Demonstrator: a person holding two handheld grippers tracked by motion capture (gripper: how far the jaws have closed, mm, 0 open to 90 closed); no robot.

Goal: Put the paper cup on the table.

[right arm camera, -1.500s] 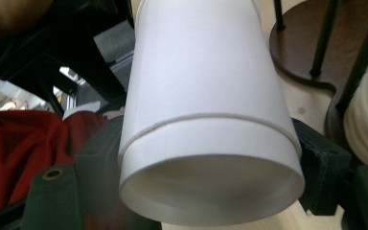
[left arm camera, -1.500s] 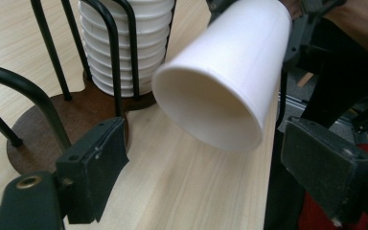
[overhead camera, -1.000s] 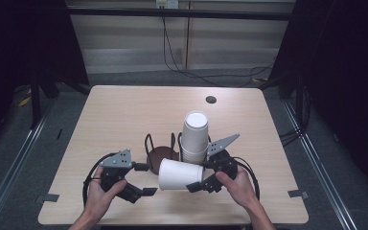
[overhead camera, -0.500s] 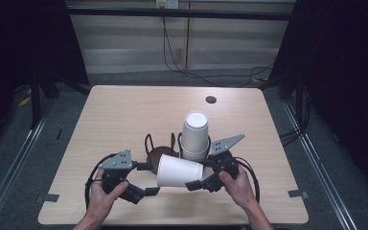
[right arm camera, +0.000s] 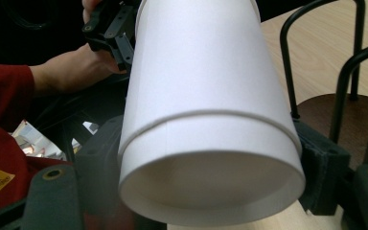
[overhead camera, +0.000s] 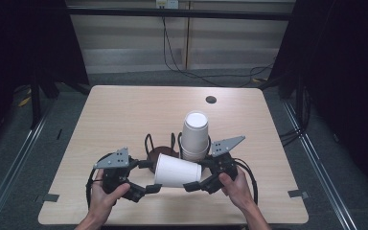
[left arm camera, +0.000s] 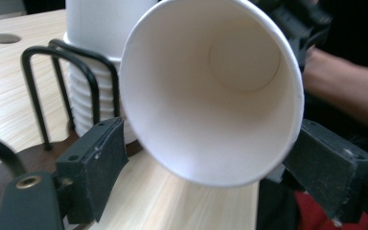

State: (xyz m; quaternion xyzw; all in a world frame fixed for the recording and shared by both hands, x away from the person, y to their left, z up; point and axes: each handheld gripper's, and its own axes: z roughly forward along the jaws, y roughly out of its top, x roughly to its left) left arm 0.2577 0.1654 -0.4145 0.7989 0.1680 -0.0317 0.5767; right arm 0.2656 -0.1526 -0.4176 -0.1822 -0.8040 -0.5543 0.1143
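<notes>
Since a second ago, both hands have drifted slightly toward the person's left, carrying the cup with them; the stack and holder have stayed put.

The right gripper (overhead camera: 197,183), held in the person's right hand (overhead camera: 237,188), has its two black jaws clamped on the base end of a white paper cup (overhead camera: 177,170) lying on its side above the table. In the right gripper view the cup's recessed bottom faces the camera, with a jaw pressed against each side.

The left gripper (overhead camera: 143,188), held in the left hand (overhead camera: 104,196), has its jaws spread wide on either side of the cup's open rim. In the left gripper view the mouth of the cup sits between them; whether they touch it cannot be told.

Just behind the cup, an upside-down stack of white paper cups (overhead camera: 194,135) stands in a black wire holder with a round dark wooden base (overhead camera: 159,152) on the pale wooden table (overhead camera: 124,115). A small dark round hole (overhead camera: 211,99) lies near the table's far edge.
</notes>
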